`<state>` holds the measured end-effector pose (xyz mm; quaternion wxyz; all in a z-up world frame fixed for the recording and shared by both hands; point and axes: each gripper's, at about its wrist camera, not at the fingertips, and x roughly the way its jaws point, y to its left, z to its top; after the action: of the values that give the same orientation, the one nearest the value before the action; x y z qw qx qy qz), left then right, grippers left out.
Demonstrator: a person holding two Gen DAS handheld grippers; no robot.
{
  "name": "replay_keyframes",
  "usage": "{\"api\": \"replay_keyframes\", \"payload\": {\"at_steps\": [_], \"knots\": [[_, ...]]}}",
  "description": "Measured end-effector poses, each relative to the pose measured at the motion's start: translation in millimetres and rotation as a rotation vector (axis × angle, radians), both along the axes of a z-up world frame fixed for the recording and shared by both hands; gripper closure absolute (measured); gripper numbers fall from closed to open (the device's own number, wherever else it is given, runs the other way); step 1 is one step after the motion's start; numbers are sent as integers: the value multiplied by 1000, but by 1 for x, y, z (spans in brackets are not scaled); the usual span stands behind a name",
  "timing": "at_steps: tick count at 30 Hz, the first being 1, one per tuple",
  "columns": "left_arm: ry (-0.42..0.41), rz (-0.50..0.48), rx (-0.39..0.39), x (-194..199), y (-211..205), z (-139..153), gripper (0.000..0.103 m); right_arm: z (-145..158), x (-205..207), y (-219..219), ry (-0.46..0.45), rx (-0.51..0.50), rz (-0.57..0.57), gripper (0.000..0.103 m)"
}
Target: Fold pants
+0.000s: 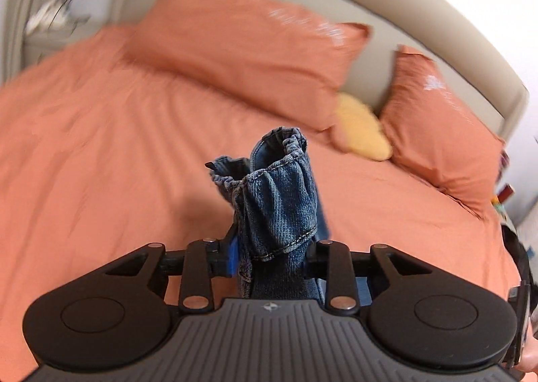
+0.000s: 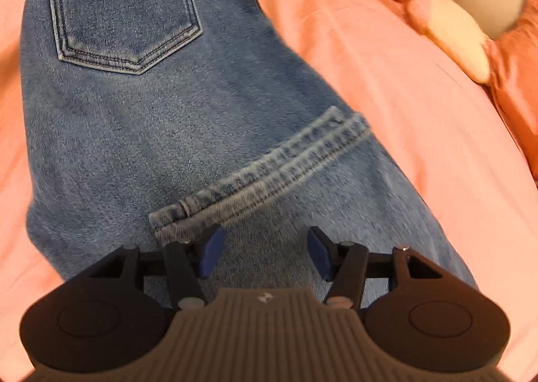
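Left view across bed (image 1: 101,146); right close above jeans (image 2: 134,146)

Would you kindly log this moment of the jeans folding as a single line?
left gripper: shut on jeans, lifted over bed | right gripper: open above jeans, holding nothing | fold: unfinished

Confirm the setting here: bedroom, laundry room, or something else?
Most likely a bedroom. The jeans lie on a bed with an orange cover, two matching pillows lean against a padded beige headboard, and what looks like a nightstand stands beside it, too blurred to be sure.
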<state>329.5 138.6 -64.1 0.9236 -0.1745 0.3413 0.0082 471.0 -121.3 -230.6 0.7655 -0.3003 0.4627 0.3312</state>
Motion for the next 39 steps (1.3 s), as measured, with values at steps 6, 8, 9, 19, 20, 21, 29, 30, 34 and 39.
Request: {"api": "replay_keyframes", "payload": {"at_steps": [6,8,9,19,20,21,29,30,34,39], "knots": [[-88,-122,168,5,-100,58,69,23,-25,-54,-15,50,-70,45],[-109,-169,247,5,-143,69,69,27,-33,-76,-21,56,-99,45],[-118,-195,284,6,-165,73,69,29,-37,-89,-22,64,-120,45],[-102,-491,578,22,-372,34,72,38,-64,-212,-43,160,-330,45],[-92,-521,601,21,-390,23,72,37,-67,-221,-39,171,-344,45],[-78,-549,621,22,-407,11,73,35,-71,-229,-37,180,-355,46],[164,-850,777,10,-492,-102,69,12,-89,-266,-2,211,-383,46],[176,-889,795,7,-495,-113,66,8,-90,-268,2,210,-385,46],[258,-981,720,15,-498,-131,42,-3,-86,-276,19,206,-396,46],[319,-975,413,37,-470,-120,17,-1,-82,-278,25,190,-407,46]]}}
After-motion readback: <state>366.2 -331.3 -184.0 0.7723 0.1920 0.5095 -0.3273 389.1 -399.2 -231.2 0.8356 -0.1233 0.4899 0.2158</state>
